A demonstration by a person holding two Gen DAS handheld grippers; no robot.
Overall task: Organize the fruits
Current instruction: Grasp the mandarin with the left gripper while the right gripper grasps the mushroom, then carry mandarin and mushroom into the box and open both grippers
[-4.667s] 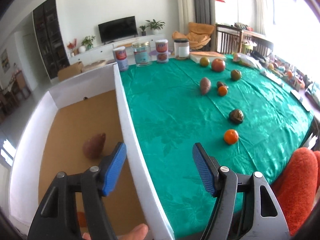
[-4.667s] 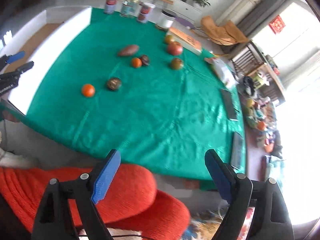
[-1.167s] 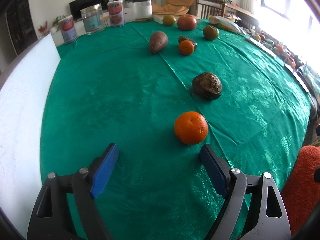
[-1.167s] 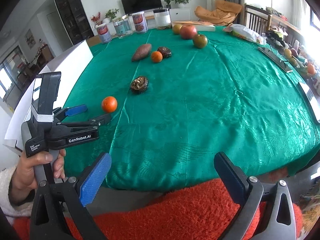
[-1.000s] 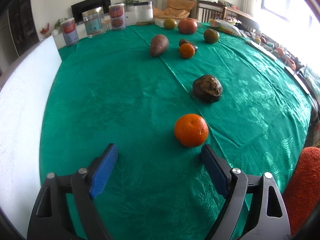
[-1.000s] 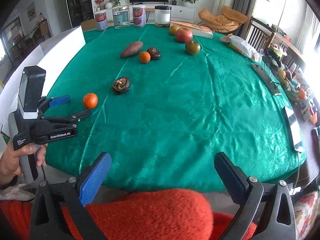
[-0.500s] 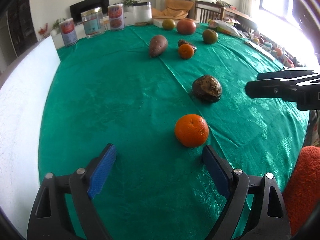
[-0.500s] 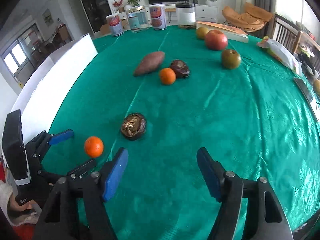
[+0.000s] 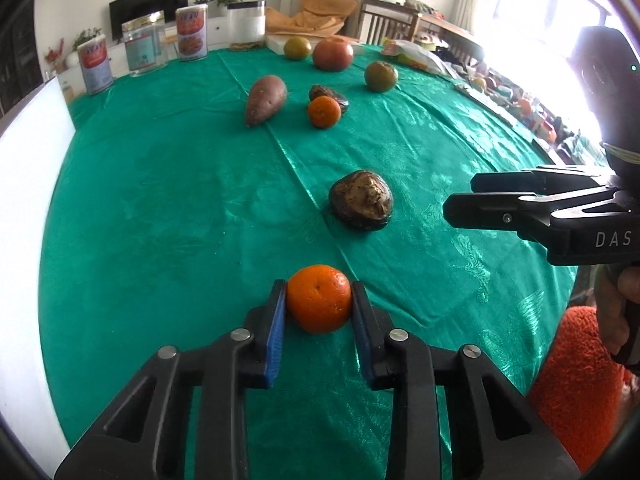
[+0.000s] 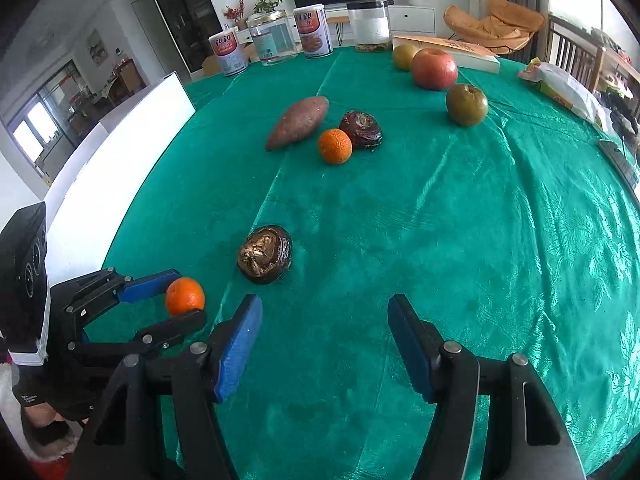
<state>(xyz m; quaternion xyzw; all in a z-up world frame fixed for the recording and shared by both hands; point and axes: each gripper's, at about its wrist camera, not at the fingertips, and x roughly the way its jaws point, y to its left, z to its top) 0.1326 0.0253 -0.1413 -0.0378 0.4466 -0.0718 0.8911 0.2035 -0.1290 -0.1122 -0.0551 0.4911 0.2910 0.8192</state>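
Observation:
A small orange (image 9: 319, 304) rests on the green tablecloth (image 9: 168, 208) near the front edge. My left gripper (image 9: 319, 286) is shut on it, one blue pad pressed to each side; the right wrist view shows the same grip on the orange (image 10: 185, 295). Beyond it lies a dark brown wrinkled fruit (image 9: 362, 199). My right gripper (image 10: 324, 308) hovers just short and to the right of that fruit (image 10: 265, 254); its jaws are closing with only cloth between them. Farther back lie a sweet potato (image 10: 298, 122), a second orange (image 10: 335, 146) and another dark fruit (image 10: 361, 129).
A white box wall (image 10: 120, 152) runs along the table's left side. At the back stand a red apple (image 10: 434, 69), a green apple (image 10: 467, 105), several tins and jars (image 10: 312, 32) and a book (image 10: 452, 54). An orange-red cushion (image 9: 576, 392) sits at the near right edge.
My left jaws have closed onto the near orange. The right gripper came forward and down over the table towards the dark brown fruit, its jaws much narrower than before.

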